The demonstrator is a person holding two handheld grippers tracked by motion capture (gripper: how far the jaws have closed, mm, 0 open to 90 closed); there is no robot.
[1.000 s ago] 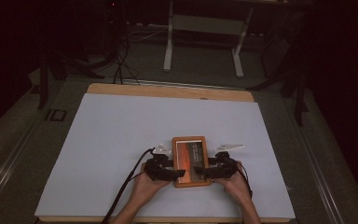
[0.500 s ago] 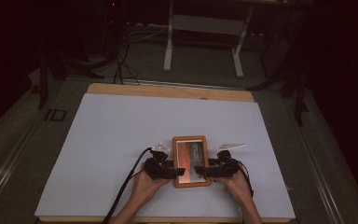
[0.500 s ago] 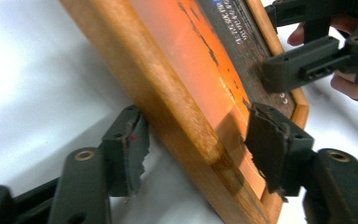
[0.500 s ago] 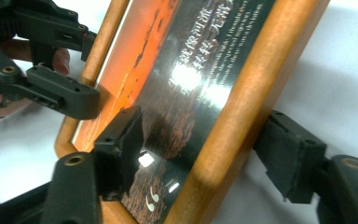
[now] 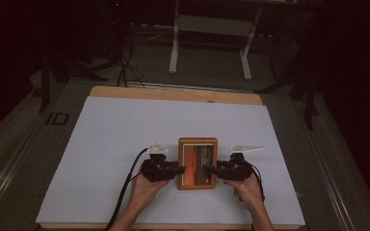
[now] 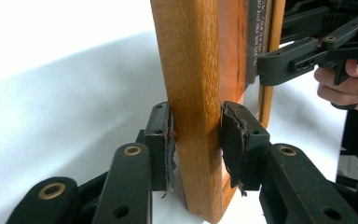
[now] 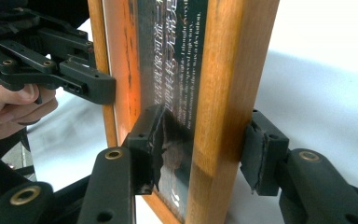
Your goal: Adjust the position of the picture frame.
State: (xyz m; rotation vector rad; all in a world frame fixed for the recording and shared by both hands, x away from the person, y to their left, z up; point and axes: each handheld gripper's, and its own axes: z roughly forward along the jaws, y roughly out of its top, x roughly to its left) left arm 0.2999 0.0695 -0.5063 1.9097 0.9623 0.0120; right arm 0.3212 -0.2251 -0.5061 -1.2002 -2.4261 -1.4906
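The wooden picture frame [image 5: 198,163] sits near the front middle of the white table sheet [image 5: 101,144], its glass showing an orange picture with a dark panel of small white text. The 2 grippers flank it. The left gripper [image 6: 196,144] has just been closing and its pads now pinch the frame's left wooden rail from both faces. The right gripper [image 7: 205,149] has also been closing; its jaws straddle the right rail, 1 pad against the glass side, the other just off the back, so no firm pinch yet. A hand [image 5: 147,190] holds each gripper at the near edge of the table [image 5: 173,94].
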